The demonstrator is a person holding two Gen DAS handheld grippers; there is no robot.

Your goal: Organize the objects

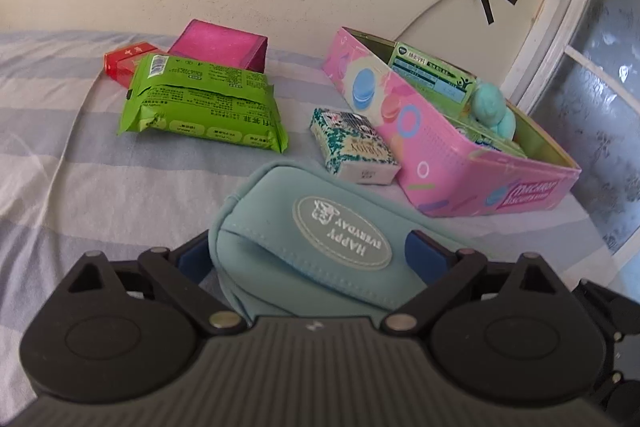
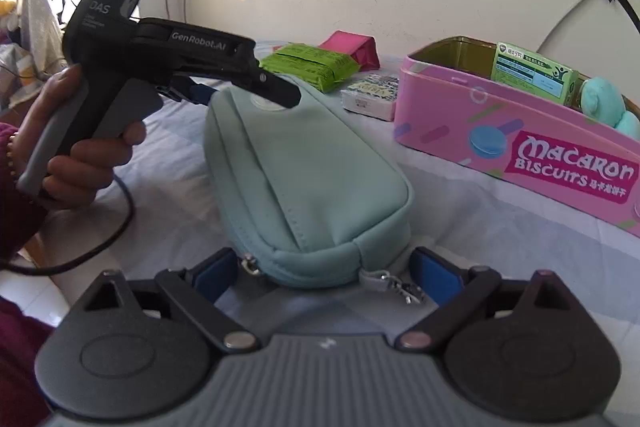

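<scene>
A light blue zip pouch [image 1: 320, 235] marked "HAPPY EVERYDAY" lies on the striped bed sheet [image 1: 100, 131]. My left gripper [image 1: 308, 251] stands open astride one end of it, blue pads beside its sides with no squeeze showing. In the right wrist view my right gripper [image 2: 326, 271] is open around the pouch's [image 2: 304, 163] near end, with gaps at both pads and a metal clasp [image 2: 400, 289] by the right one. A hand [image 2: 80, 147] holds the left gripper [image 2: 244, 93] at the far end. The pink macaron biscuit tin [image 1: 432, 147] stands open to the right.
The tin [image 2: 520, 147] holds a green box [image 1: 432, 75] and teal round toys [image 1: 490, 103]. A patterned small box [image 1: 352, 143] lies beside it. Behind are a green wipes pack [image 1: 204, 99], a pink box [image 1: 220, 43] and a red box [image 1: 128, 61]. A white cable [image 1: 60, 155] crosses the sheet.
</scene>
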